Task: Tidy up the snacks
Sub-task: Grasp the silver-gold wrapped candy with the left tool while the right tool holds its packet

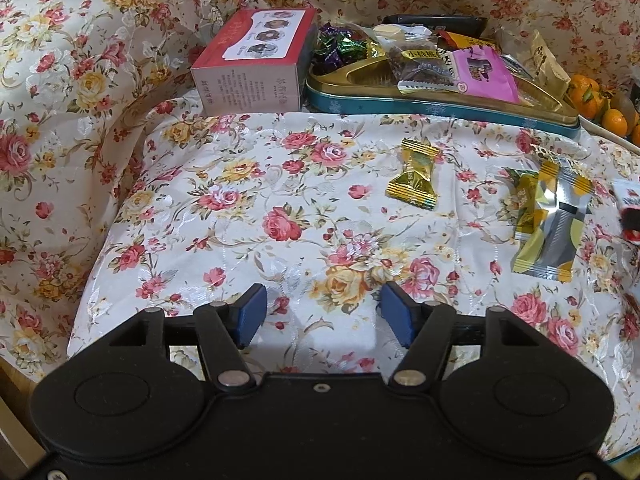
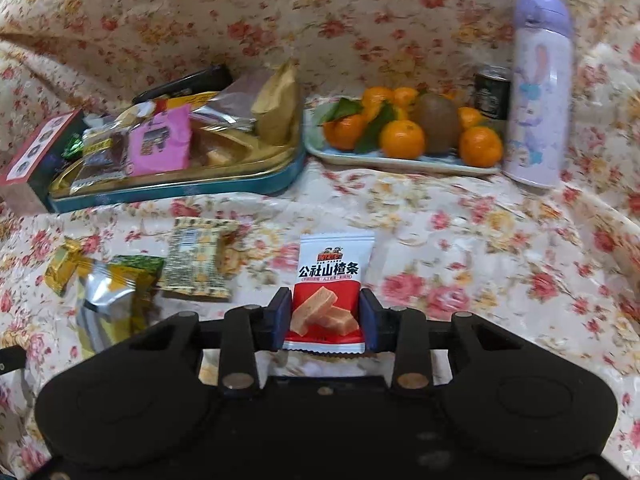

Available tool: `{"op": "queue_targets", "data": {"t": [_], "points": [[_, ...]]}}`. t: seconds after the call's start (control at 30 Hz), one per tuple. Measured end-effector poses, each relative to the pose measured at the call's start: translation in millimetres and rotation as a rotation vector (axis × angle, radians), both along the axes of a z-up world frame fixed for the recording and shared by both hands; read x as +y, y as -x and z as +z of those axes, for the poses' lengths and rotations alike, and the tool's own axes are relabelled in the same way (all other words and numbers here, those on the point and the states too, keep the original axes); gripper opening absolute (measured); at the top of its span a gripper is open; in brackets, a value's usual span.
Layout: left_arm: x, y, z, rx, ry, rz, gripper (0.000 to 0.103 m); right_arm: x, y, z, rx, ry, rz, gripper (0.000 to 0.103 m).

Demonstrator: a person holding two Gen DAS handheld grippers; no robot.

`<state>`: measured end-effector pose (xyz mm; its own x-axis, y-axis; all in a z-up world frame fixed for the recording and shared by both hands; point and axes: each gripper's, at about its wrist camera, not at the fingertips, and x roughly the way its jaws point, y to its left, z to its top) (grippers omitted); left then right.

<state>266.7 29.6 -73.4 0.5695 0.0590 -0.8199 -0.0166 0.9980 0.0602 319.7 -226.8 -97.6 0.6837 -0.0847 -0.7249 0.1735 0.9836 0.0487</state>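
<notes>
Two grippers work: the right gripper (image 2: 325, 322) is clamping the red-and-white snack packet (image 2: 333, 276) at lower centre, seemingly the pickup step; next comes carrying it to the teal tin (image 2: 256, 184) upper left. The left gripper (image 1: 323, 314) hangs released over the floral cloth (image 1: 248, 216).

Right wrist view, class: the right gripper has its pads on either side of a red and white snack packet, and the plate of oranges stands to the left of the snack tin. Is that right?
One detail is wrong. The plate of oranges stands to the right of the snack tin, not the left, as the right wrist view shows. The right gripper does have its pads on either side of the red and white snack packet.
</notes>
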Motion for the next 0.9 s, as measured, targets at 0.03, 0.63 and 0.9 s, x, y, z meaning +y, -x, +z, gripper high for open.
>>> {"op": "queue_targets", "data": {"t": [0.03,0.63,0.9], "points": [[0.2,-0.2,0.1,0.002,0.000,0.001,0.069,-4.2,3.3,-0.2,-0.004,-0.001,-0.007,0.037],[-11.9,3.6,1.6,-0.023,-0.088,-0.042,0.066,-23.1,27.0,-23.3,-0.153,0.115,0.035,0.048],[-35.6,15.8,22.0,-0.058,-0.068,-0.146,0.062,-29.1,28.4,-24.0,-0.170,0.072,0.037,0.050]]}}
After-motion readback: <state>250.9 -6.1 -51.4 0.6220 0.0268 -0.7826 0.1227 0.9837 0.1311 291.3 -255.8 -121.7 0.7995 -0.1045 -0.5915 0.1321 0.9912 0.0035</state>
